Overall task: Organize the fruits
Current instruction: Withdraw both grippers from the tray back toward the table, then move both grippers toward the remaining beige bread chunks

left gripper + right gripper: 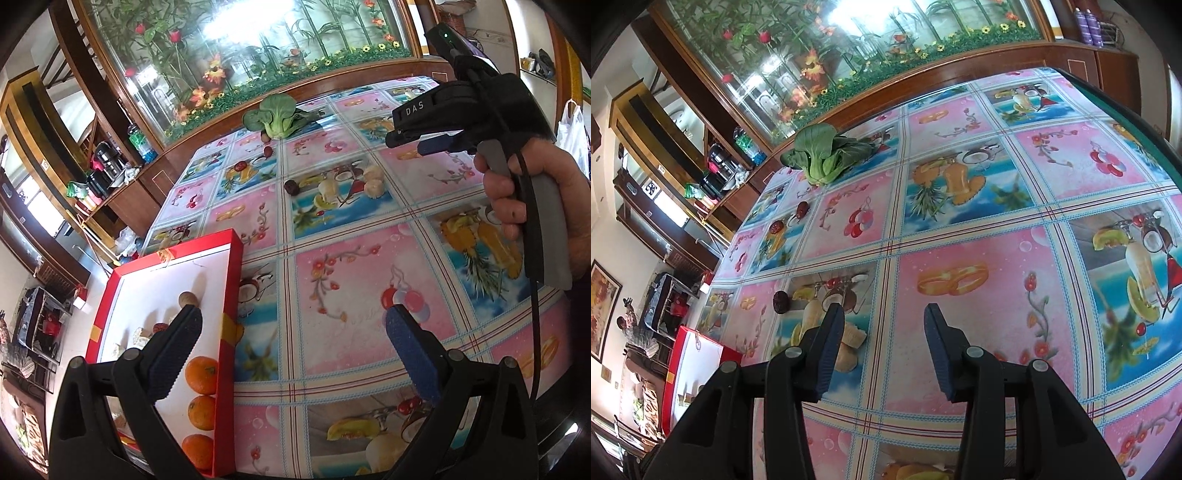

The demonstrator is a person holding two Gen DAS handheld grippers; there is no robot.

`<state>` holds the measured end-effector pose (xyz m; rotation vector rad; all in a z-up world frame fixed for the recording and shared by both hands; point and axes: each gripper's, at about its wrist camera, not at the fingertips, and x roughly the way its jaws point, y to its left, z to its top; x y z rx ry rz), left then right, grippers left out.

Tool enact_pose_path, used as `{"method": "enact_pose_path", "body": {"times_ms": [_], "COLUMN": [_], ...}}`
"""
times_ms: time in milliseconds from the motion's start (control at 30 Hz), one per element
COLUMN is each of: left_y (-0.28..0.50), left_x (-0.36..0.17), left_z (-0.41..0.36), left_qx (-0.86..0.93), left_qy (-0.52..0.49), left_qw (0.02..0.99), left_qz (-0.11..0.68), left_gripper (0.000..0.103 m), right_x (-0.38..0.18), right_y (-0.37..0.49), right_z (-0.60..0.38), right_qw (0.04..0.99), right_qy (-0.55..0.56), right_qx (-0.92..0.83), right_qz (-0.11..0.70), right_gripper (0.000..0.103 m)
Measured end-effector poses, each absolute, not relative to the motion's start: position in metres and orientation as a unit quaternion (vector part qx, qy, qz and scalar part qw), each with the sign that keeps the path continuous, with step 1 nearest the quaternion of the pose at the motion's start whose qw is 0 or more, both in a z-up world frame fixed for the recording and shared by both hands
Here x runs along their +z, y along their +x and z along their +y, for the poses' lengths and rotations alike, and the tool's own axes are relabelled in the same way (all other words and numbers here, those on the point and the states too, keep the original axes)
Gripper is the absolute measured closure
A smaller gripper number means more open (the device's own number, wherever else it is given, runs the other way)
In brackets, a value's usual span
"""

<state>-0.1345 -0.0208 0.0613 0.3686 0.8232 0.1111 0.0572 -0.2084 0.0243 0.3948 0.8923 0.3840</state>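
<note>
A red box [229, 295] with a white inside sits at the table's left edge. It holds three oranges [201, 374], a walnut [188, 300], a red date and pale pieces. My left gripper [291, 332] is open and empty, its left finger over the box. My right gripper [882, 332] is open and empty above the table; it also shows in the left wrist view [421, 142]. Dark red dates lie on the tablecloth [291, 187] [781, 301] [775, 226] [802, 209]. Pale lumps [373, 182] [849, 347] lie near them.
A green bok choy [277, 118] [823, 155] lies at the table's far edge. The red box also shows at the left in the right wrist view [701, 354]. A wooden cabinet with a flowered glass panel [240, 55] stands behind the table. Shelves and clutter are at the left.
</note>
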Motion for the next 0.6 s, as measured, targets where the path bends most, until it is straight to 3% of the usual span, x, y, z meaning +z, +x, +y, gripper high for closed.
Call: {"method": "enact_pose_path", "body": {"times_ms": [600], "left_y": [-0.069], "left_x": [0.04], "left_z": [-0.015], "left_qx": [0.032], "left_qy": [0.153], "left_qw": [0.889], "left_qz": [0.431], "left_gripper": [0.003], "right_x": [0.014], "right_y": [0.075], "right_z": [-0.25], "right_qw": [0.844], "right_qy": [0.268], "right_qx": [0.163], "right_qz": [0.435], "right_gripper": [0.058]}}
